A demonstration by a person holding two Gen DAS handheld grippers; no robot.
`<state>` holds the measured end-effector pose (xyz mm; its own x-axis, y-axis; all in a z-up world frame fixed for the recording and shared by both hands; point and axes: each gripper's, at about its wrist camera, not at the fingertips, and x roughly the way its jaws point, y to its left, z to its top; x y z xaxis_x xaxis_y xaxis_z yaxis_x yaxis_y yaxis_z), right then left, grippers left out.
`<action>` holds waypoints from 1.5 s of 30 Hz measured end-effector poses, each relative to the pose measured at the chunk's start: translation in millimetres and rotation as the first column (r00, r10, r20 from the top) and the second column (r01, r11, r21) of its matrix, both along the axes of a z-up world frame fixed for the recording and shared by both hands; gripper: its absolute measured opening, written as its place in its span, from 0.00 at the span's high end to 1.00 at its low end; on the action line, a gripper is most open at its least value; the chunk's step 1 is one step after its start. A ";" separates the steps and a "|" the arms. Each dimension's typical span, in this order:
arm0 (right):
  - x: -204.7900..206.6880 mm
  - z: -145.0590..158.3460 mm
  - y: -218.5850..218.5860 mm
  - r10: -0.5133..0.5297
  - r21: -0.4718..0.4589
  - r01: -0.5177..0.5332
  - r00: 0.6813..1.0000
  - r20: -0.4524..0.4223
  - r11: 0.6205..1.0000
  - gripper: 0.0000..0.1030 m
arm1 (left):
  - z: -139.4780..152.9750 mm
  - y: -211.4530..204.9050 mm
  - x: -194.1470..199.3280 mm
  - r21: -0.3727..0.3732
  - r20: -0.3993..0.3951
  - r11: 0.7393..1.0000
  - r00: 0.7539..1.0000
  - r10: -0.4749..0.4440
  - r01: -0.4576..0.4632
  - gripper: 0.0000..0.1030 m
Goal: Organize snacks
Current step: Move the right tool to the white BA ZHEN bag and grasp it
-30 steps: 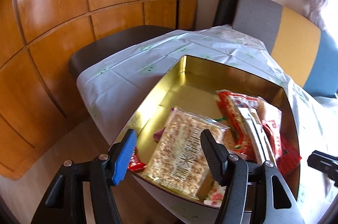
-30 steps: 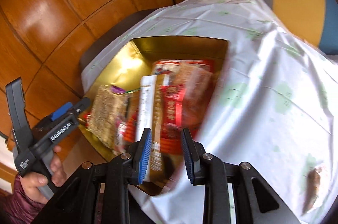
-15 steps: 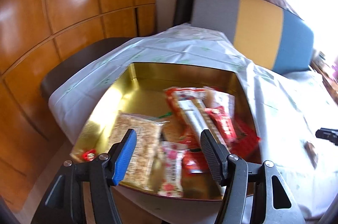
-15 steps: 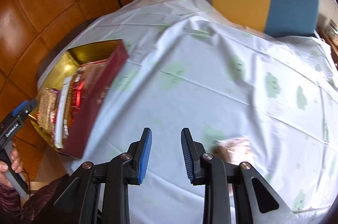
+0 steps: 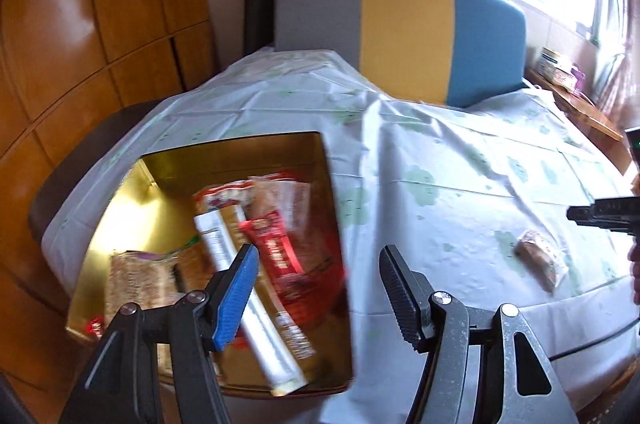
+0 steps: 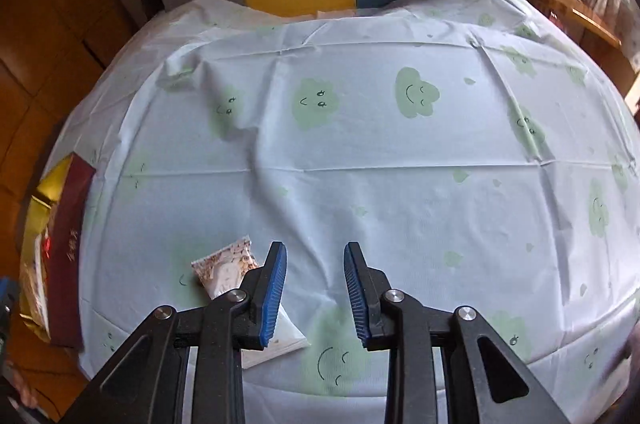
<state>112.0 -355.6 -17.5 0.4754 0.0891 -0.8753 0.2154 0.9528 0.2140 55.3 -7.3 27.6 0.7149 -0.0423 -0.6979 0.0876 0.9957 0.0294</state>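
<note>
Both wrist views look down – sharing the tablecloth point(image 6: 400, 184).

The left gripper point(image 5: 316, 288) hangs above the near edge of the table point(image 5: 460, 160), its fingers point(image 5: 236, 292) spread with nothing between them. A gold tin point(image 5: 132, 208) at the table's left edge contains several snack packets point(image 5: 276, 256), partly blurred. One wrapped snack point(image 5: 540, 258) lies on the cloth near the right edge. The right gripper point(image 5: 600, 216) enters at the frame's right border.
</note>
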 end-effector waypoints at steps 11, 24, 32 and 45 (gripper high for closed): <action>-0.5 -10.3 -14.3 -0.054 0.180 0.063 0.997 -0.053 0.982 0.71 | -24.7 -79.1 25.5 -0.101 -0.146 0.976 0.967 -0.207 0.193 0.66; 4.4 -29.8 10.5 0.049 0.243 -0.016 0.990 -0.129 0.970 0.71 | -66.5 -162.0 37.5 -0.326 -0.290 0.876 0.844 -0.451 0.356 0.71; 5.6 -38.8 6.7 0.040 0.310 0.012 0.986 -0.163 0.951 0.71 | -68.5 -191.4 35.3 -0.344 -0.280 0.827 0.792 -0.543 0.445 0.68; 4.9 -39.1 -3.5 0.002 0.427 0.067 0.987 -0.159 0.902 0.68 | -79.1 -183.9 48.4 -0.352 -0.317 0.845 0.799 -0.512 0.402 0.59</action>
<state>117.0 -359.1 -56.5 0.3492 0.4597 -0.8165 0.3076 0.7669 0.5633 103.6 -191.3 -51.6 0.2416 -0.5090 -0.8262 0.4831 0.8015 -0.3524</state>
